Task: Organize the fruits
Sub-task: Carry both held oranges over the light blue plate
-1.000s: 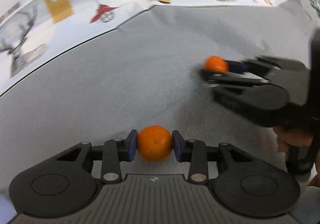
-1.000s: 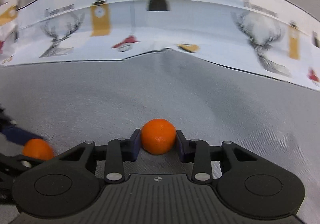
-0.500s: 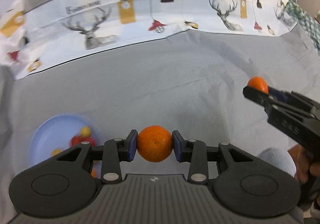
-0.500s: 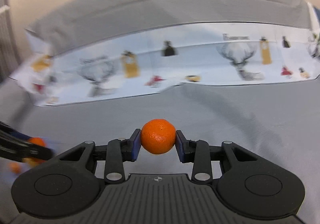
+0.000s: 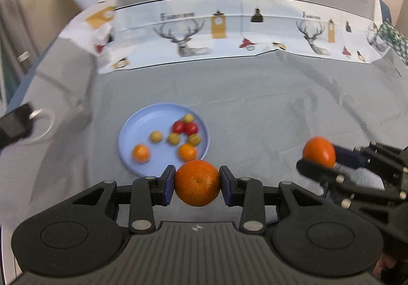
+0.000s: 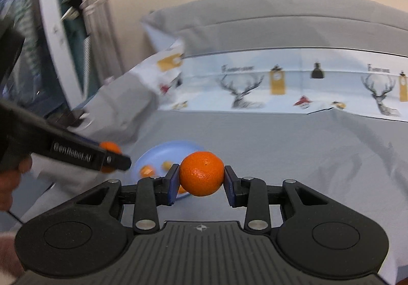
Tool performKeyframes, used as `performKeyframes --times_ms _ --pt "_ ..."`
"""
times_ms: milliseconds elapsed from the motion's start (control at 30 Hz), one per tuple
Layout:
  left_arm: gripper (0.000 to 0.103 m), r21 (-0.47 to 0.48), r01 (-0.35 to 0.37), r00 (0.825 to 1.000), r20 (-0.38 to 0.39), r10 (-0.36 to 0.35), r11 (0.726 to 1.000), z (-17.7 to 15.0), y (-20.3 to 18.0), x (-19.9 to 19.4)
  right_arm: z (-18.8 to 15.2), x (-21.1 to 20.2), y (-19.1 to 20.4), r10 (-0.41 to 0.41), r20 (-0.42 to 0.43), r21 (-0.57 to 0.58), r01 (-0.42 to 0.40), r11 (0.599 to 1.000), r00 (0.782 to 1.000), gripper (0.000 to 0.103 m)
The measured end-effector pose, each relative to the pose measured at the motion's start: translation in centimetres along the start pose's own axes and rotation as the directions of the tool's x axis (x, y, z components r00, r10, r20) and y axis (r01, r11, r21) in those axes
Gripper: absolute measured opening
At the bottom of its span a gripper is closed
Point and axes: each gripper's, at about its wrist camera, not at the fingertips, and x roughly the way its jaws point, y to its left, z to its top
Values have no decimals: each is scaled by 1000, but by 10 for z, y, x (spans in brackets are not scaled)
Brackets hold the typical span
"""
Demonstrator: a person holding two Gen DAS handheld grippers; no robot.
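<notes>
orange mandarins are pinched, one in the left gripper [image 5: 197, 185] and one in the right gripper [image 6: 201, 174], above the grey-clothed table, to be lowered next onto the blue plate [image 5: 127, 137] near its left edge.

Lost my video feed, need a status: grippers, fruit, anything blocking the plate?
Left gripper shut on an orange. Right gripper shut on a second orange. Blue plate holds small fruits, nothing blocking it.
</notes>
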Motion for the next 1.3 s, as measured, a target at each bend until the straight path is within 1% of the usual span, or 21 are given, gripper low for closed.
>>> performKeyframes --times_ms 67,167,300,467,567,767,1300 --pt "41 -16 -11 1000 -1 11 1000 -14 6 -10 -7 -5 18 20 -17 -38 -20 999 1000 38" --pt "41 -40 -7 1000 -10 7 999 -34 12 -20 -18 -12 47 35 -36 -113 -38 993 999 38" --pt "41 -82 -12 1000 -23 10 997 -48 19 -26 -24 -24 66 36 -33 -162 -41 986 999 38" --pt "41 -116 -47 999 -19 45 992 -55 27 -35 -25 -32 74 28 -25 -177 -32 984 999 38" --pt "41 -139 -37 999 -15 35 990 -57 31 -37 -24 -31 78 29 -28 -197 -34 980 999 38" --pt "41 -143 -30 1000 -9 29 989 -56 33 -37 -24 -28 79 25 -40 -198 -32 980 999 38" --pt "41 -171 -24 999 -38 17 985 -57 40 -26 -25 -16 82 24 -82 -199 -40 979 996 38"
